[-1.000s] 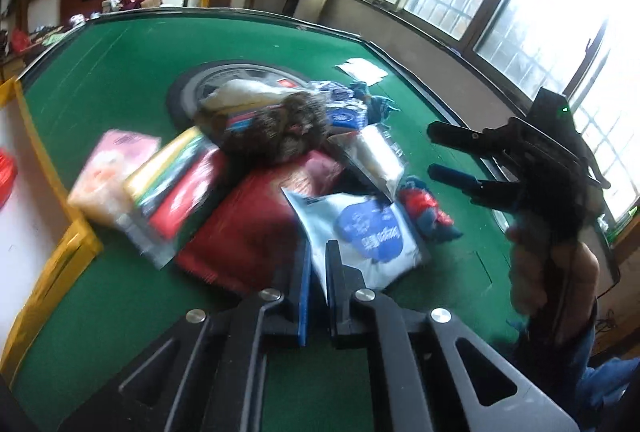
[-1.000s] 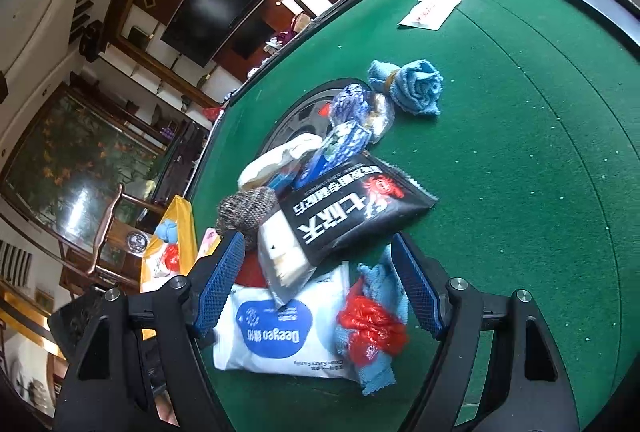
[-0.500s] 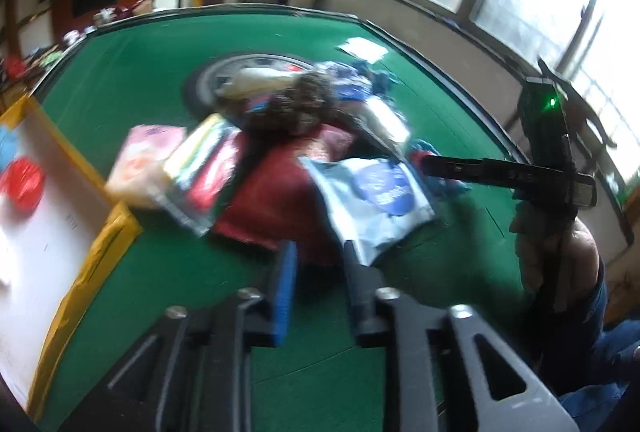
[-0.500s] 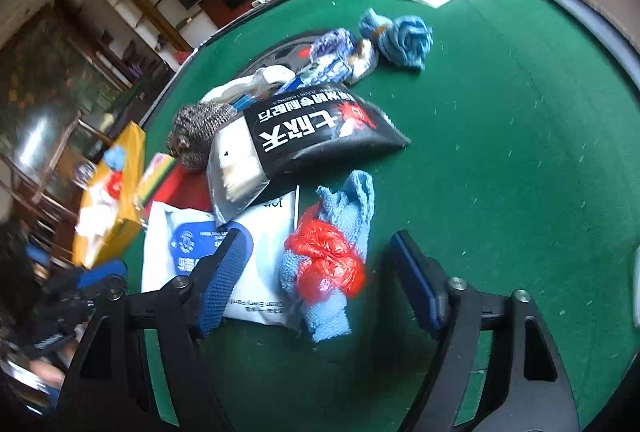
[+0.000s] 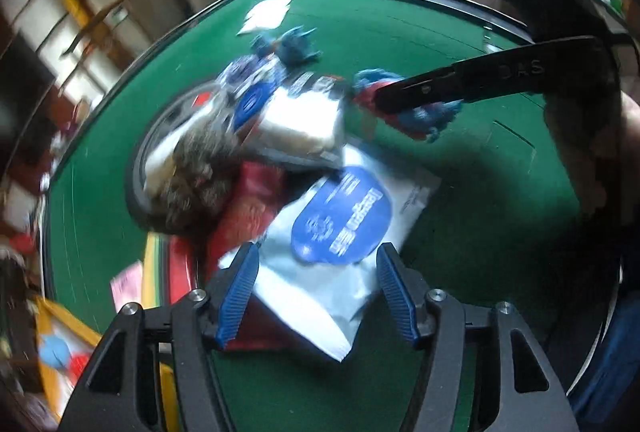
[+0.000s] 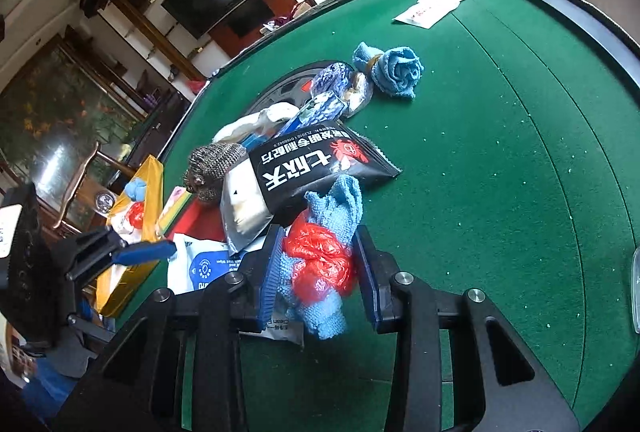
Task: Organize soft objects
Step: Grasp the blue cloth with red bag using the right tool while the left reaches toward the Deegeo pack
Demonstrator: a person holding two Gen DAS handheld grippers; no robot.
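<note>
On the green felt tabletop (image 6: 500, 160) a heap of soft goods lies around its middle. The right tongs (image 6: 318, 268) are closing around a blue cloth bundled with red plastic (image 6: 320, 264); the blue pads sit against both sides of the bundle, which lies at the near end of the heap, just beside a black snack bag with white characters (image 6: 308, 164). The left tongs (image 5: 318, 292) are opening, their pads apart on either side of a white wet-wipes pack with a blue label (image 5: 340, 224), not pressing it. A brown knitted item (image 6: 212, 168) sits at the heap's left side, and a rolled blue towel (image 6: 394, 70) lies further toward the far edge. A yellow-rimmed box (image 6: 150, 184) stands by the tabletop's left edge.
</note>
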